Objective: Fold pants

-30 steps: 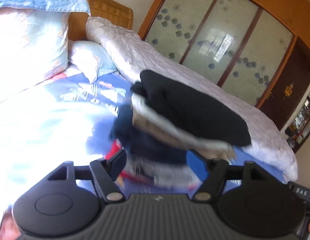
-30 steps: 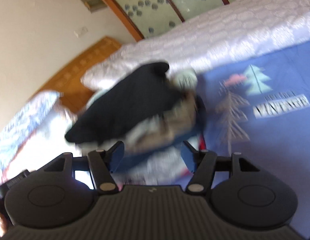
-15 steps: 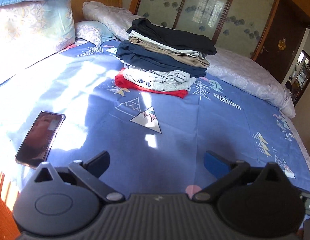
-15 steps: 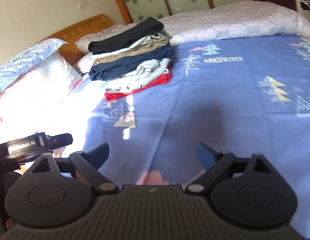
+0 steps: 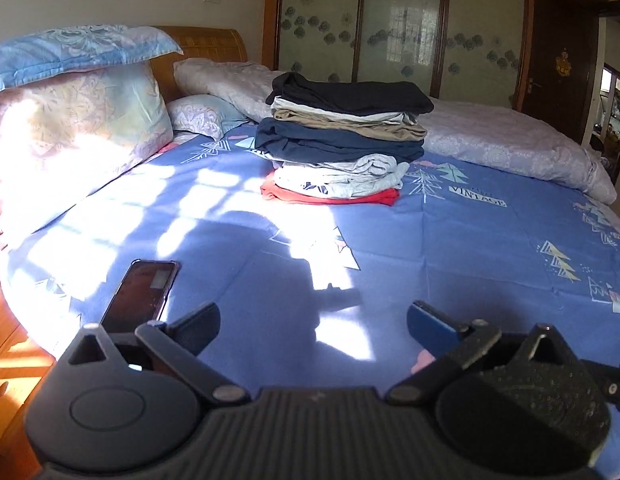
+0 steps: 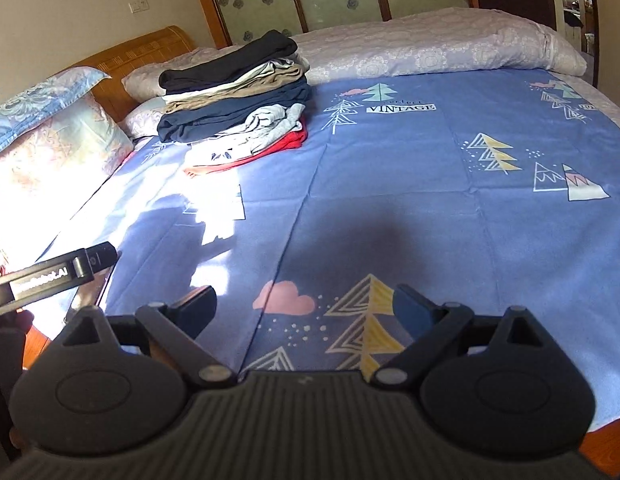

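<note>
A stack of folded clothes (image 5: 342,148) (image 6: 237,96) rests on the blue patterned bed sheet (image 5: 470,264) (image 6: 390,168), toward the headboard. Folded black pants (image 5: 350,94) (image 6: 229,62) lie on top, over beige, navy, grey and red layers. My left gripper (image 5: 314,318) hovers low over the near part of the bed, open wide and empty, well short of the stack. My right gripper (image 6: 303,300) is likewise open with only sheet between its fingers. The left gripper's body (image 6: 49,274) shows at the left edge of the right wrist view.
A dark phone (image 5: 141,296) lies on the sheet near the bed's left edge, just ahead of my left gripper. Pillows (image 5: 69,120) stand at the headboard. A rolled pale quilt (image 5: 510,144) runs along the far side. Glass wardrobe doors (image 5: 402,28) stand behind.
Both grippers were close against the stack with narrower jaws; they have drawn back toward the near edge of the bed and opened wide. The black pants stay on top of the stack.
</note>
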The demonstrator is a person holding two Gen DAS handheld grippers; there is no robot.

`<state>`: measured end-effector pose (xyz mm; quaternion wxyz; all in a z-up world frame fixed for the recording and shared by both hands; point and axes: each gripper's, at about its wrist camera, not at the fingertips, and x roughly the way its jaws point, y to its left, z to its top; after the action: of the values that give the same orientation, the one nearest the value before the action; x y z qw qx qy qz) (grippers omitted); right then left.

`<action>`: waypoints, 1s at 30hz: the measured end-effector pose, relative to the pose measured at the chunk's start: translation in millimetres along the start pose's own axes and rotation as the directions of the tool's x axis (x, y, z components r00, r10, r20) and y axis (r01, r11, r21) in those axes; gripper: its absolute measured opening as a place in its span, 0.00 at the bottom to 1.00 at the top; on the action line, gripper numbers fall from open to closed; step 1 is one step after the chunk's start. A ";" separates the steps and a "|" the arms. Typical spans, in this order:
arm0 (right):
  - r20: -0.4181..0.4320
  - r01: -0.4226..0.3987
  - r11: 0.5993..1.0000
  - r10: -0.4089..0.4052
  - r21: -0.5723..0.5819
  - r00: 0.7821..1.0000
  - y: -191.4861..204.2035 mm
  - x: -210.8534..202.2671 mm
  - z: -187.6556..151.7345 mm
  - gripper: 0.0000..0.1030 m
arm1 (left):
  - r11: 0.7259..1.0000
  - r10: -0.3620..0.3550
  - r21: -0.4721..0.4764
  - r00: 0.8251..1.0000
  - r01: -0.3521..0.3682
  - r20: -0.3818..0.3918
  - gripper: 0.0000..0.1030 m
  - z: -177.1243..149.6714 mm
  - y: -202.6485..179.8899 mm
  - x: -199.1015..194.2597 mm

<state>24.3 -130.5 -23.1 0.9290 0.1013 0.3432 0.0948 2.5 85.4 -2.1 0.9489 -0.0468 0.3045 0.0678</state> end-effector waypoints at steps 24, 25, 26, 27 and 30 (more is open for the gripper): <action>0.014 0.001 0.993 -0.003 0.122 1.000 -7.0 11.4 -12.0 0.94 | 0.989 -0.007 0.150 0.999 0.012 -0.034 1.00 -6.4 -27.3 5.7; 0.008 -0.004 0.991 0.003 0.132 1.000 -7.5 13.4 -13.4 0.94 | 0.990 -0.005 0.138 0.999 0.011 -0.041 1.00 -6.0 -25.5 6.7; 0.000 -0.009 0.990 0.009 0.140 1.000 -8.3 15.2 -14.6 0.94 | 0.992 -0.003 0.126 0.999 0.009 -0.049 1.00 -5.8 -24.2 7.4; -0.006 -0.012 0.989 0.013 0.146 1.000 -8.2 17.1 -15.3 0.94 | 0.993 -0.003 0.117 0.998 0.009 -0.057 1.00 -5.0 -22.7 8.3; 0.000 -0.009 0.992 0.009 0.123 1.000 -5.7 17.5 -14.1 0.94 | 0.993 -0.015 0.115 0.997 0.024 -0.076 1.00 -3.0 -21.2 8.5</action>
<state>28.7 -130.0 -45.8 0.9205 0.1599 0.3481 0.0777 11.0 65.0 -8.5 0.9386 0.0029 0.3428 0.0391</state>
